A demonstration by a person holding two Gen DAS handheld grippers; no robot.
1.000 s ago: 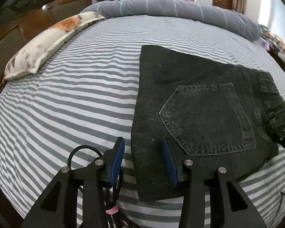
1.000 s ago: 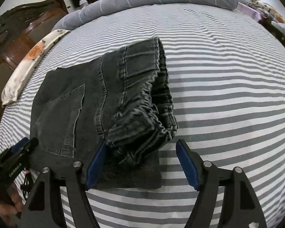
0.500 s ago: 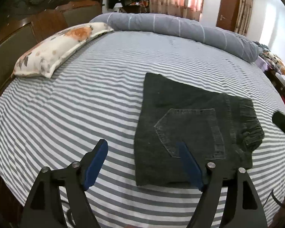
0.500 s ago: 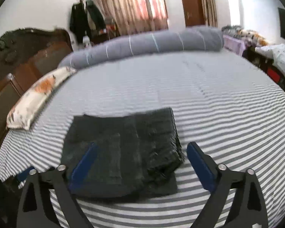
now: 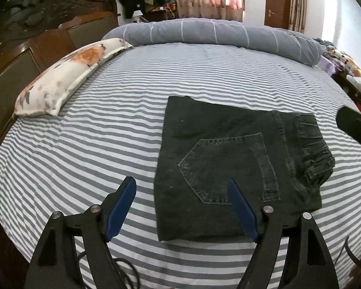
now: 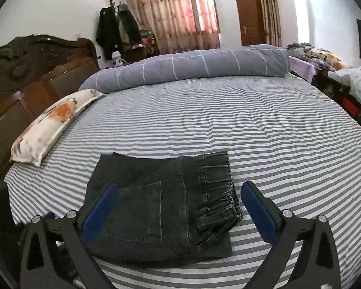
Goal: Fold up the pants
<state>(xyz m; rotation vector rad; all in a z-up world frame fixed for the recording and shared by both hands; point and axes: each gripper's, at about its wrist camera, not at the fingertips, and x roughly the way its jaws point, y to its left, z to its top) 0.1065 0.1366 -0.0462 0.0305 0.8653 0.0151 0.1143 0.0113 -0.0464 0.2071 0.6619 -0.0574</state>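
The pants (image 6: 161, 207) lie folded into a compact rectangle on the striped bed (image 6: 264, 130), near its front edge, back pocket (image 5: 231, 168) facing up and the elastic waistband (image 6: 219, 187) on the right side.

Left gripper (image 5: 180, 207): jaws spread wide after just opening, raised clear of the cloth, nothing between the pads.

Right gripper (image 6: 178, 214): jaws spread wide after just opening, above the pants, nothing gripped.

A floral pillow (image 5: 67, 77) lies by the headboard (image 6: 36, 72). A rolled grey duvet (image 6: 192, 65) lies along the far edge.
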